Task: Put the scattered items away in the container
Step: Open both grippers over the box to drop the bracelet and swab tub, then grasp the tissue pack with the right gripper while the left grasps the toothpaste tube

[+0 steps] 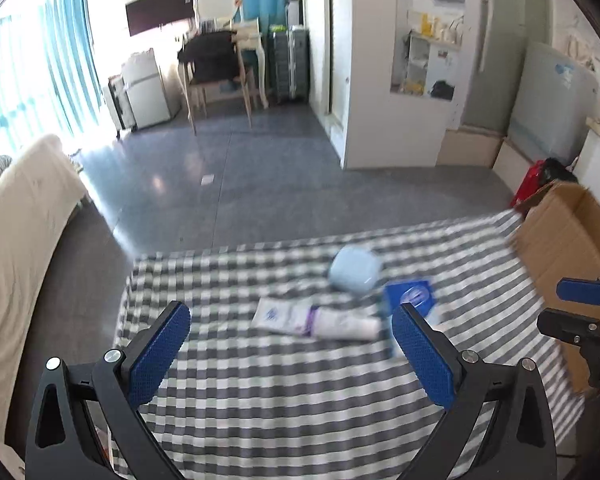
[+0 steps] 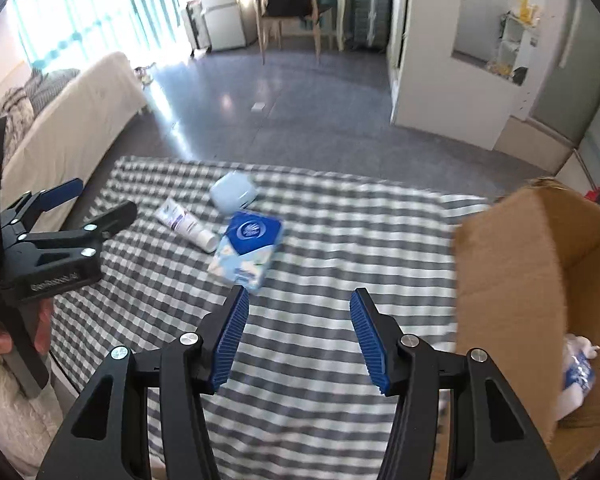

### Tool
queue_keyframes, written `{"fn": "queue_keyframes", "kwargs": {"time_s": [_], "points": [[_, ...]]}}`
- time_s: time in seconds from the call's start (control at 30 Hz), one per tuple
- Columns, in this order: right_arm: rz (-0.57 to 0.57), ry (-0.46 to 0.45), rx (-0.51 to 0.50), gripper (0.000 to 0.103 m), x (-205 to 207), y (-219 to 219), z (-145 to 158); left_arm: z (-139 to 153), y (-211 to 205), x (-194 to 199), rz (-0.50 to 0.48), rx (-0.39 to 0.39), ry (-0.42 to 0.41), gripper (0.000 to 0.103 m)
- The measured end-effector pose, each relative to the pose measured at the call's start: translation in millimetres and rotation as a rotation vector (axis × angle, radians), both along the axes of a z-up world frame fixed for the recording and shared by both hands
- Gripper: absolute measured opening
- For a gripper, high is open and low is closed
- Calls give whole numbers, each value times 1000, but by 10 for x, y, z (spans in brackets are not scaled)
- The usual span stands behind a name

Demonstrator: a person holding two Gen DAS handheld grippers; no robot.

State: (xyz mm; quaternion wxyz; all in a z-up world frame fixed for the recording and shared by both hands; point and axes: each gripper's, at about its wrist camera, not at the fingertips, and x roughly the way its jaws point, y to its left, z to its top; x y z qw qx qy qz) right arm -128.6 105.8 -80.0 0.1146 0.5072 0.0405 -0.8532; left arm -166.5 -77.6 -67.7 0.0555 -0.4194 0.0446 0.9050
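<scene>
On the grey-and-white checked cloth (image 1: 284,400) lie a white tube (image 1: 320,320) (image 2: 186,224), a pale blue rounded case (image 1: 354,268) (image 2: 233,194) and a blue tissue pack (image 1: 412,294) (image 2: 246,250). My left gripper (image 1: 290,354) is open and empty, hovering just short of the tube. My right gripper (image 2: 298,336) is open and empty above bare cloth, right of the tissue pack. The open cardboard box (image 2: 540,288) (image 1: 572,264) stands at the right edge, with a white-and-blue packet (image 2: 578,372) inside.
The other gripper shows in each view: the right one at the right edge of the left wrist view (image 1: 584,312), the left one held by a hand in the right wrist view (image 2: 56,236). A cream-covered bed (image 2: 72,120) lies left. Grey floor lies beyond the table.
</scene>
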Motion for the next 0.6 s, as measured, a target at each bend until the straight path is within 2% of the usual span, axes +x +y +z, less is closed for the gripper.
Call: {"fn": "queue_keyframes", "kwargs": {"time_s": [0.2, 0.33, 0.5, 0.6], "points": [[17, -52, 43, 53, -214, -377, -282, -495, -70, -204, -6, -3, -83, 103], [55, -84, 71, 53, -296, -589, -476, -598, -72, -341, -15, 38, -90, 103], [86, -104, 99, 53, -350, -778, -661, -754, -40, -559, -18, 79, -173, 103], [85, -83, 143, 58, -370, -857, -721, -802, -95, -651, -8, 153, -213, 103]]}}
